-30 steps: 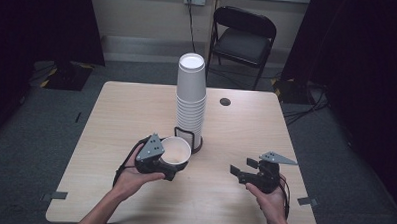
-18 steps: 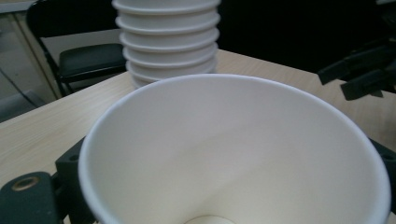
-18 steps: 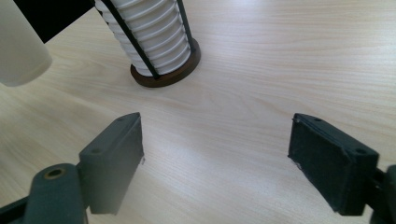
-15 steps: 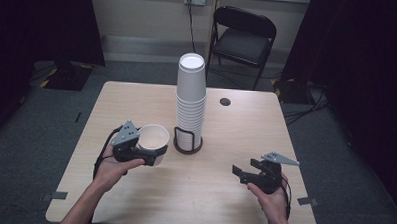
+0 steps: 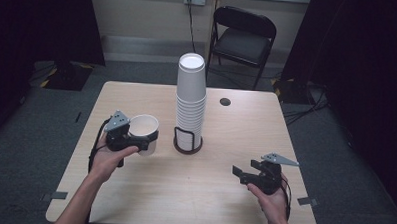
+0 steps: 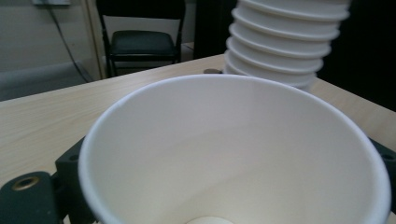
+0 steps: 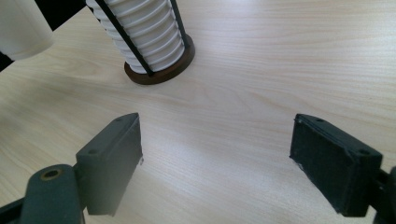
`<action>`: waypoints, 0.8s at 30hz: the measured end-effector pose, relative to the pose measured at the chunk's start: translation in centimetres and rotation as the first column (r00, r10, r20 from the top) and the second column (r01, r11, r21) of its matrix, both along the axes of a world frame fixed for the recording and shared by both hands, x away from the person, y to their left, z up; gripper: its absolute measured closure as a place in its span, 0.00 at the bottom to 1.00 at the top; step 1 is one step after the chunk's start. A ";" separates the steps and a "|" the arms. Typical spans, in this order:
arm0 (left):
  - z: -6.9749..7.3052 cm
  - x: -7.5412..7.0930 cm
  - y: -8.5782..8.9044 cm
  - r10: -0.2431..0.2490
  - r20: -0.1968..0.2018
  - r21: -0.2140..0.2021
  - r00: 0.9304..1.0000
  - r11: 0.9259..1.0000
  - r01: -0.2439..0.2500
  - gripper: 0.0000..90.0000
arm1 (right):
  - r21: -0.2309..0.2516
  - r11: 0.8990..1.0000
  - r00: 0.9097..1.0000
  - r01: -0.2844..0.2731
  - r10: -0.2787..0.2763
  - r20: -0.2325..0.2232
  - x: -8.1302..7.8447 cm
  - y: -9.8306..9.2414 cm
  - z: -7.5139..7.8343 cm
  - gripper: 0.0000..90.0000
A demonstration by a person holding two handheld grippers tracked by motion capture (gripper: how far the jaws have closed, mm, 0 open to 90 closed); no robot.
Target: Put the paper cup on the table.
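cup (image 5: pixel 144 131) – thin paper, light, crushes easily, best gripped low on the wall | held upright in left tool (image 5: pixel 135 139), left of the stack (image 5: pixel 190 102) over the desk (image 5: pixel 148 190) | right tool (image 5: pixel 245 176) – wide open, empty

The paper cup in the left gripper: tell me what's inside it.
The paper cup in the left gripper looks empty: bare white walls and part of its base. The rest of the base is cut off.
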State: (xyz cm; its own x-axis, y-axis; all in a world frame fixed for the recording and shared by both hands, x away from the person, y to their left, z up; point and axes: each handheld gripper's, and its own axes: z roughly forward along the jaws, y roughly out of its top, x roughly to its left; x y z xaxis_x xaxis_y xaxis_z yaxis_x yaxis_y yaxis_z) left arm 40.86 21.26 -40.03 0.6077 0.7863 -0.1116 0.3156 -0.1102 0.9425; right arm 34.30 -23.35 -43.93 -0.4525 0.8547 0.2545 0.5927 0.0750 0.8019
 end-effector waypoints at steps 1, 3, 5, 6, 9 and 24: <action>0.0 0.3 0.3 0.014 -0.002 -0.004 1.000 1.000 -0.014 0.10 | 0.000 1.000 1.000 0.001 -0.001 -0.003 0.0 0.0 0.0 0.19; -0.1 1.0 0.6 0.037 -0.013 -0.011 0.999 0.999 -0.037 0.10 | -0.005 1.000 1.000 -0.005 0.005 0.001 0.0 0.0 -0.1 0.20; -0.2 1.5 0.9 0.047 -0.015 -0.014 0.999 0.999 -0.047 0.10 | -0.002 1.000 1.000 -0.007 0.007 -0.003 0.0 0.1 -0.1 0.20; -0.3 1.8 1.0 0.055 -0.017 -0.009 0.998 0.998 -0.055 0.10 | -0.003 1.000 1.000 -0.008 0.008 -0.004 0.0 0.1 -0.1 0.20; -0.6 2.4 1.3 0.083 -0.019 -0.004 0.996 0.997 -0.083 0.10 | -0.007 1.000 1.000 -0.011 0.011 -0.009 0.0 0.2 -0.2 0.20; -3.4 5.7 1.9 0.233 0.006 0.053 0.972 0.971 -0.233 0.10 | 0.005 1.000 0.999 -0.017 0.017 -0.027 0.2 0.1 -0.5 0.21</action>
